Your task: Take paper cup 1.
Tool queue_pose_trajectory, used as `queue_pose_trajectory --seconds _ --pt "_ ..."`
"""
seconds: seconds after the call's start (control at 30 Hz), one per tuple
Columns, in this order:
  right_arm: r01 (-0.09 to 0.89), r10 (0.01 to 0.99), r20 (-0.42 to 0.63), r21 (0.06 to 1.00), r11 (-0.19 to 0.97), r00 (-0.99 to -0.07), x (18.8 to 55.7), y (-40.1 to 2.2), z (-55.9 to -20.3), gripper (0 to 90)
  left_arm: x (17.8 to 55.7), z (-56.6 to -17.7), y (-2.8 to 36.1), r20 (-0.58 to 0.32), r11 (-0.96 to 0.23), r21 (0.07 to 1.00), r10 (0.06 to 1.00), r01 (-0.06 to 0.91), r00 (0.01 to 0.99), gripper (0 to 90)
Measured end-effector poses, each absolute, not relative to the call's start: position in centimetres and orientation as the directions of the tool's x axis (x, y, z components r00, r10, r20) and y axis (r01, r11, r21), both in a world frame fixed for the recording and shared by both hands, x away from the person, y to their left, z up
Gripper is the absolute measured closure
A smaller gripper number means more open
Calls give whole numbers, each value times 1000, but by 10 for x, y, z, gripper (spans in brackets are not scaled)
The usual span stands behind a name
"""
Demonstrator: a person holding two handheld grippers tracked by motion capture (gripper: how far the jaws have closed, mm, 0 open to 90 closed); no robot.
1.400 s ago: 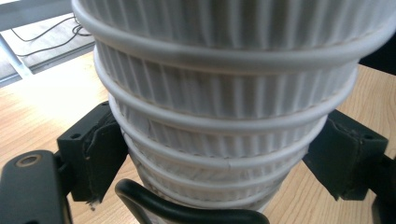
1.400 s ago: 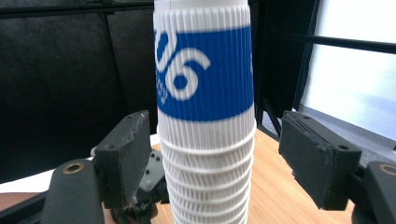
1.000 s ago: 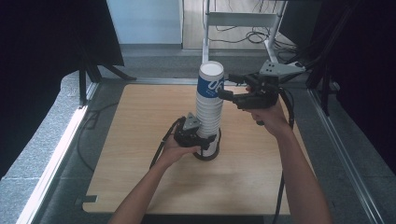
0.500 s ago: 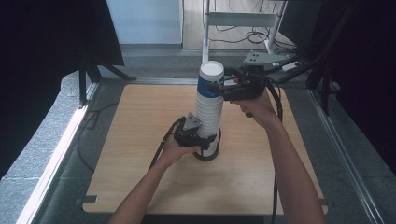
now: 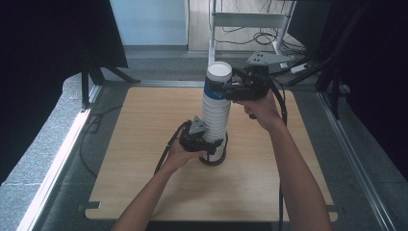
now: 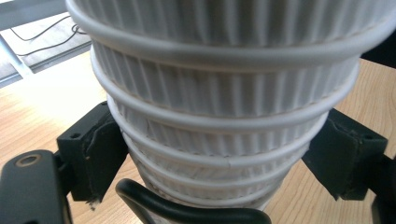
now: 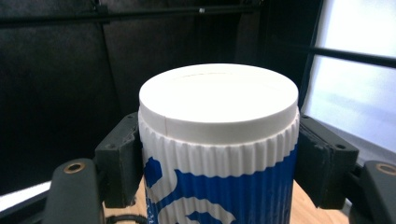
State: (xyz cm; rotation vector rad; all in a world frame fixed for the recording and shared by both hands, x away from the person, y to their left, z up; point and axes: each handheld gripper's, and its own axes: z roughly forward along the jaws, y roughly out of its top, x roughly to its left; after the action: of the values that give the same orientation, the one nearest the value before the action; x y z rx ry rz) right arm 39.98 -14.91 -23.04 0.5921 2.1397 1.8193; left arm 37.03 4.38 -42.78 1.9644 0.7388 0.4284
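Paper cups, ribbed and white, stand upside down in one tall stack (image 5: 215,120) near the middle of the wooden table (image 5: 144,144). The left gripper (image 5: 208,146) is low, at the base of the stack, and in the left gripper view its two black jaws are clamped on the lowest cups (image 6: 224,140), one pad at each side, touching the ribbed walls. The right gripper (image 5: 227,90) is high, at the top of the stack, and it comes from the right side. In the right gripper view its jaws press on both sides of the top cup (image 7: 219,154), which has a blue print and a flat white bottom turned upward. The stack stands almost upright, with the top cup seated on the others.
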Motion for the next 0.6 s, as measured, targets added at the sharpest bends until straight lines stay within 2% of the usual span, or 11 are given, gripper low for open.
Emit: queue_pose_trajectory --seconds 0.6 --pt "59 494 12 995 79 -869 386 -158 -204 270 370 -428 43 -9 -358 877 653 320 757 133"
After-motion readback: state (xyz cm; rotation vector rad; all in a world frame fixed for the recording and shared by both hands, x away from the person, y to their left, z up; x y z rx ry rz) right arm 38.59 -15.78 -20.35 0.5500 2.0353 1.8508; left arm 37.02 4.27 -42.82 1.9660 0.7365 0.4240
